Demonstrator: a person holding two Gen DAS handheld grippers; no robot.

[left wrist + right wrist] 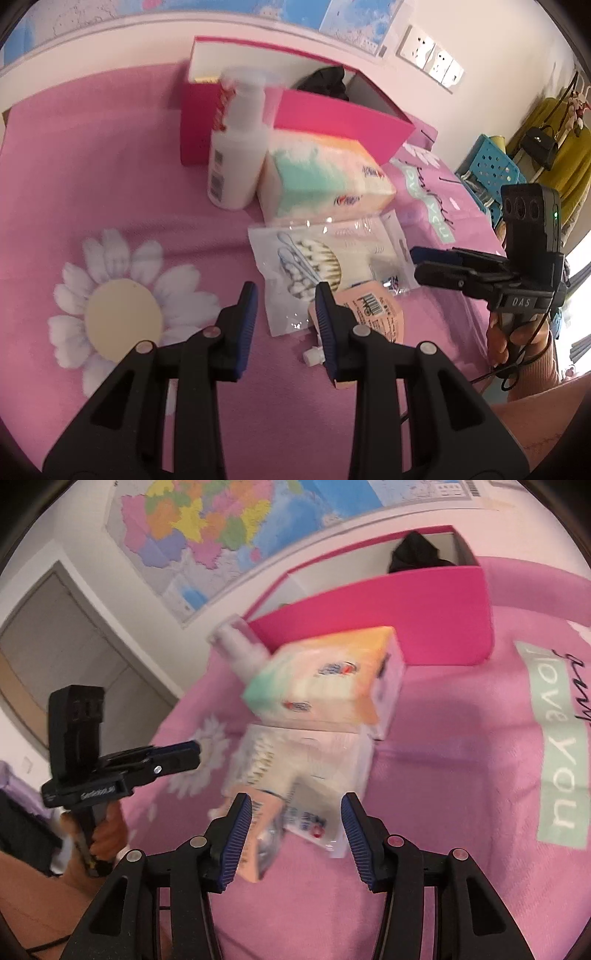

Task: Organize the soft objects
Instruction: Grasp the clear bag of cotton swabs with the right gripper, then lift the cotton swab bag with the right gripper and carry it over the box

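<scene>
A pink box (332, 118) (424, 602) stands open on the pink bedspread with a black soft item (327, 83) (413, 552) inside. In front lie a tissue pack (325, 177) (332, 679), a clear bag of cotton swabs (332, 266) (306, 764) and a peach pouch (373, 314) (255, 834). My left gripper (286, 317) is open and empty, just above the bag's near edge. My right gripper (295, 834) is open over the pouch and bag, touching neither; in the left wrist view it (417, 258) hovers at the bag's right edge.
A white bottle (236, 147) (240, 650) stands left of the tissue pack against the box. A daisy print (122, 295) marks the bedspread at the left. A blue perforated basket (491, 162) and a yellow garment (561, 147) lie beyond the bed's right edge.
</scene>
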